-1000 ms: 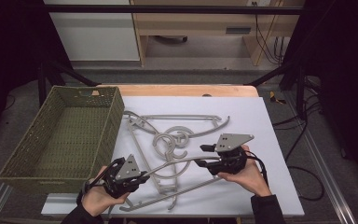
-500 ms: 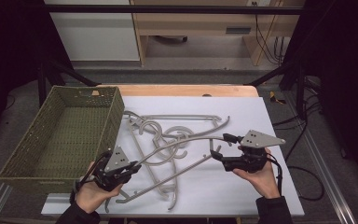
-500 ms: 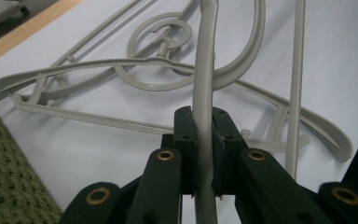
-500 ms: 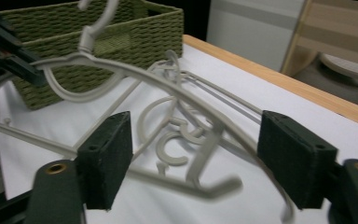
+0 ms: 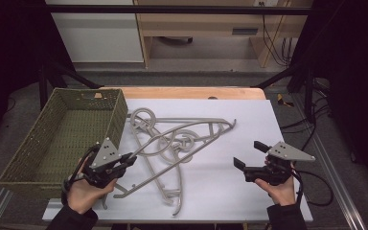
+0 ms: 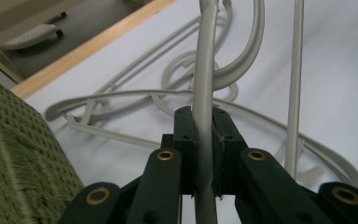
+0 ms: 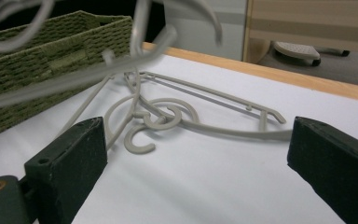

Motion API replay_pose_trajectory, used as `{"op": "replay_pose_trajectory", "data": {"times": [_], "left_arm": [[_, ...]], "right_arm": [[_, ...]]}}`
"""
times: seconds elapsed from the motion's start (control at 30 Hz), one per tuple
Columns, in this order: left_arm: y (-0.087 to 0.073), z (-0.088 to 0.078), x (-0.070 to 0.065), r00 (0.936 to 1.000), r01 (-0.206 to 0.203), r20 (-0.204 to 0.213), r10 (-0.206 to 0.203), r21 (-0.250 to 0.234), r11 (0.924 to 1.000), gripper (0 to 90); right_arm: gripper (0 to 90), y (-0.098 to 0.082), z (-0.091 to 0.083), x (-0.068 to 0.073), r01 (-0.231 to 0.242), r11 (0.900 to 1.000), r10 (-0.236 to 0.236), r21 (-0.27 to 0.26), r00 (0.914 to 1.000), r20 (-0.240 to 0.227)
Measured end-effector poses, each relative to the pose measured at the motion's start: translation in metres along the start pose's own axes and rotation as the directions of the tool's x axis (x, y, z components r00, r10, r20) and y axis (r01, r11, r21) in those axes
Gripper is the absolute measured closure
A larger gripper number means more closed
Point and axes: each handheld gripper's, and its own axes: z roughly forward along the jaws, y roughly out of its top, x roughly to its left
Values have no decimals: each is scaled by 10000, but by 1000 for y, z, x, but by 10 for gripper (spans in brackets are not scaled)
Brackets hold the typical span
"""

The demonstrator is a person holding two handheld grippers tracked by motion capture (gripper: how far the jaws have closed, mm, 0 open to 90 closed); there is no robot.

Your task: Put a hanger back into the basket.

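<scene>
The hangers point(image 5: 172, 143) lie tangled on the white bench point(image 5: 278, 115), just right of the basket point(image 5: 62, 134); one hanger bar point(image 6: 204, 116) is pinched between the jaws of the left tongs point(image 5: 127, 162), which are clamped on it near the basket's front right corner; that bar runs up and away between the pads in the left gripper view; the right tongs point(image 5: 250, 155) sit well to the right of the basket, clear of the hangers, jaws wide apart after just opening, nothing between them; the hooks point(image 7: 142, 142) curl beyond them.
</scene>
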Motion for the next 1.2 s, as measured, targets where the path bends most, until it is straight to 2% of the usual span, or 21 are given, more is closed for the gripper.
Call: {"op": "replay_pose_trajectory", "data": {"times": [0.23,0.4,0.6,0.73,0.87,0.93,1.0,1.07,1.2], "left_arm": [[17,-10,12,9991,-56,-414,50,-144,9999,826],[26,-16,31,9983,-54,-584,46,-128,9999,825],[27,-20,59,9949,424,-906,-436,-153,9990,825],[26,-25,77,9895,614,-1308,-613,-35,9981,825],[25,-34,94,9846,573,-1658,-549,97,9983,825],[25,-37,101,9799,703,-1873,-692,-9,9975,825],[23,-41,109,9765,684,-2056,-642,134,9976,825],[20,-43,116,9708,900,-2234,-877,2,9959,825],[11,-47,130,9643,861,-2508,-848,-58,9963,825]], "right_arm": [[44,-7,-8,-6,-176,9998,174,54,9996,241],[42,-7,-10,-6,-169,9999,169,1,9993,326],[36,-7,-9,-5,-154,9999,153,36,9990,413],[36,-7,-9,-6,-192,9998,192,-10,9991,385],[37,-7,-9,-6,-177,9998,177,-1,9991,378],[37,-8,-8,-6,-186,9998,185,35,9992,365],[37,-8,-8,-5,-164,9999,162,54,9993,347],[37,-8,-8,-5,-149,9999,147,58,9993,350],[38,-7,-9,-6,-150,9999,150,3,9992,358]]}}
